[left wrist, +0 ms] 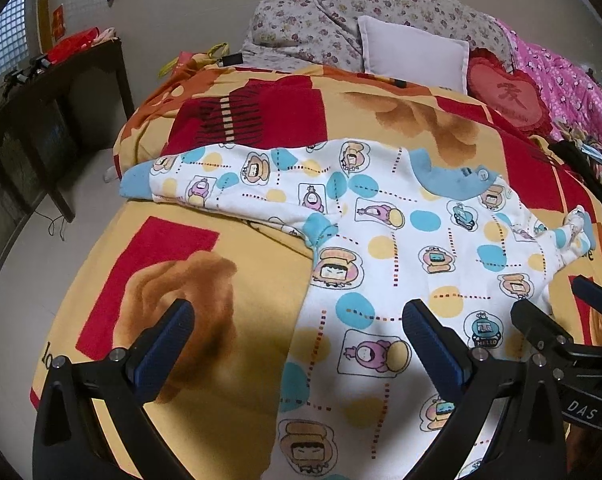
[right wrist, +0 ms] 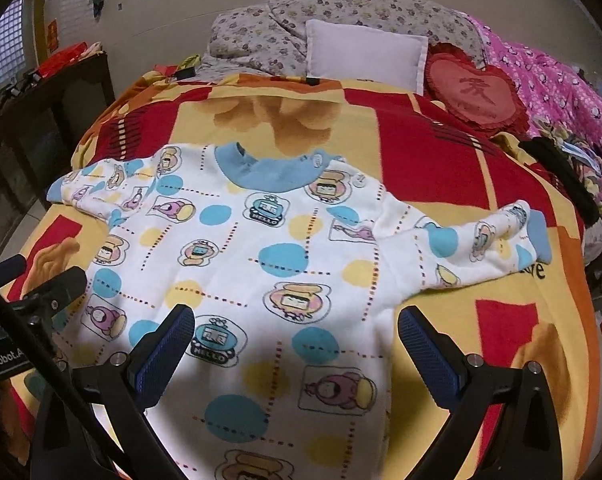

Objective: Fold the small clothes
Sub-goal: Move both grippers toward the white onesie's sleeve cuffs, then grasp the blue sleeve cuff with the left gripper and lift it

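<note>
Left gripper (left wrist: 299,320): my two fingers stand wide apart, nothing between them.
Left fingers (left wrist: 169,350): blue ribbed pads face inward, low in the frame, left and right of centre.
Right gripper (right wrist: 295,320): also spread wide, holding nothing.
Right fingers (right wrist: 429,354): black arms rise from the bottom corners.
Neighbour: each gripper shows at the side edge of the other's view.
</note>
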Available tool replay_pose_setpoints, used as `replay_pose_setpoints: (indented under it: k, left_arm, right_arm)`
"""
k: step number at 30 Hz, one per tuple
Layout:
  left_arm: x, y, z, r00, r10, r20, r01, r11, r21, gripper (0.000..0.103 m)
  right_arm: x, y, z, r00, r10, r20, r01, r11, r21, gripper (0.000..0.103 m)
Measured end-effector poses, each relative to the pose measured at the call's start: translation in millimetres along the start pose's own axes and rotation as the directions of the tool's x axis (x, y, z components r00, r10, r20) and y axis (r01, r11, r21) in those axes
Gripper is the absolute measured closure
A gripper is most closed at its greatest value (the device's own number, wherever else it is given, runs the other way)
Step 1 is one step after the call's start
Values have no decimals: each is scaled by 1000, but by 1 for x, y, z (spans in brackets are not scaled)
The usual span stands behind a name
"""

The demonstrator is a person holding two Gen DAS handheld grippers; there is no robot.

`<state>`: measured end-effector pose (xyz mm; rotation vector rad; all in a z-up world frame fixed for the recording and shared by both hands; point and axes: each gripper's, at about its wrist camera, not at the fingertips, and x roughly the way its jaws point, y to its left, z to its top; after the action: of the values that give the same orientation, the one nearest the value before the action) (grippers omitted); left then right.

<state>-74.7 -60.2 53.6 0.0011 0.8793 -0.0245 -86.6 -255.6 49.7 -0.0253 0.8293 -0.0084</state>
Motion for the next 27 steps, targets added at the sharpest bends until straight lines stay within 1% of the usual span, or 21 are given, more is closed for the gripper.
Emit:
replay_pose_setpoints:
  k: [8, 14, 16, 21, 24, 27]
  left_arm:
    - [3, 6, 4, 1000, 6, -11, -6, 1000, -15, 0]
    - [8, 19, 10, 1000, 6, -21, -7, 999, -35, 0]
    - [10, 28, 14, 1000, 6, -26, -8, 999, -47, 0]
    - [17, 61, 30, 998, 51, -27, -54, 994, -95, 0]
    - [25, 86, 39, 997, 68, -37, -73, 986, -148, 0]
    - [37, 110, 48, 995, 83, -63, -94, 976, -196, 0]
  right_arm:
    - [7, 3, 4, 1000, 15, -17, -15, 1000, -4, 0]
    - [13, 10, 9, 1000, 12, -21, -13, 1000, -27, 0]
    - [15, 13, 11, 999, 20, -27, -21, 999, -31, 0]
    - [20, 22, 21, 999, 39, -23, -40, 998, -49, 0]
    - [25, 28, 27, 998, 52, -26, -54, 997, -53, 0]
    - [31, 34, 32, 998, 59, -29, -61, 996, -60, 0]
